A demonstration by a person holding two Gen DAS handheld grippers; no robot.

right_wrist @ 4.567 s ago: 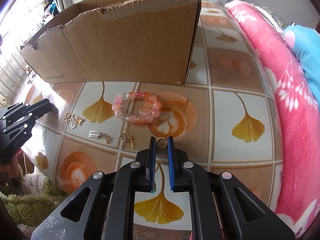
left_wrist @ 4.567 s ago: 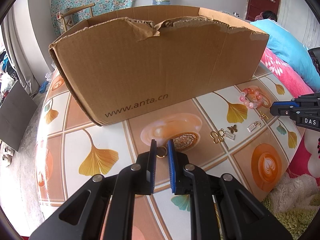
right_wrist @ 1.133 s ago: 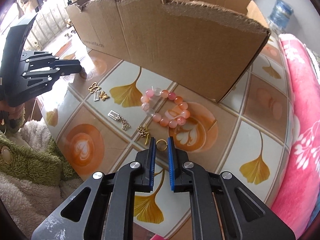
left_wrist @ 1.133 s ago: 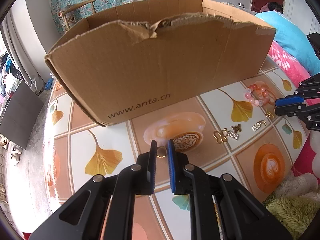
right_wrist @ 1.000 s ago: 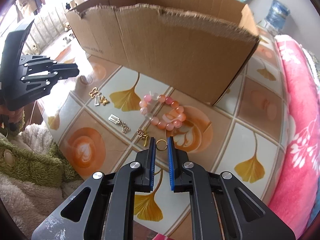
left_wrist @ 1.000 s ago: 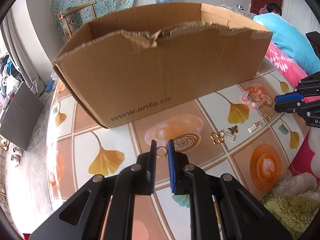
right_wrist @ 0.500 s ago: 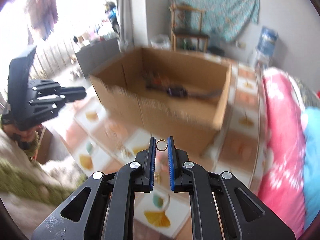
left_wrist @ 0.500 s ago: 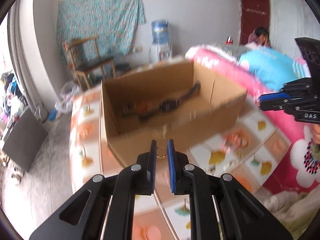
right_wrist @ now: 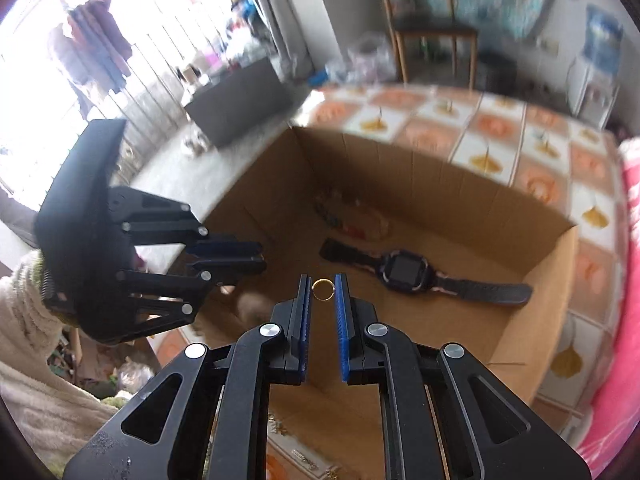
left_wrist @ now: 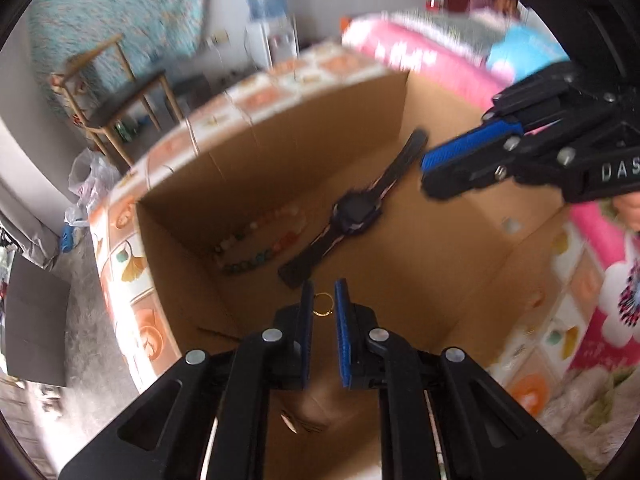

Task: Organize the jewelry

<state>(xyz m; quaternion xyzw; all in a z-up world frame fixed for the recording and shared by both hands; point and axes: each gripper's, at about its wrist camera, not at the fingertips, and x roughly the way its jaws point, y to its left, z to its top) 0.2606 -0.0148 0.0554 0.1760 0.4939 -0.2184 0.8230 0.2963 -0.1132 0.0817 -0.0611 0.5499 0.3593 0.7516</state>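
Note:
Both grippers hover over the open cardboard box (left_wrist: 460, 288), also seen in the right wrist view (right_wrist: 452, 184). My left gripper (left_wrist: 323, 302) is shut on a small gold ring (left_wrist: 322, 305). My right gripper (right_wrist: 323, 288) is shut on another gold ring (right_wrist: 322, 289). On the box floor lie a dark wristwatch (left_wrist: 354, 212) (right_wrist: 404, 270) and a beaded bracelet (left_wrist: 260, 244). The right gripper shows in the left wrist view (left_wrist: 468, 164) at the upper right. The left gripper shows in the right wrist view (right_wrist: 240, 256) at the left.
The box stands on a table with an orange and ginkgo-leaf cloth (right_wrist: 480, 136). Small gold charms (right_wrist: 304, 456) lie on the table in front of the box. A pink quilt (left_wrist: 420, 64) is at the right. A wooden chair (left_wrist: 120, 96) stands behind the table.
Both grippers rose from the table with their rings and moved forward over the box, so its inside with the watch and bracelet now shows from above.

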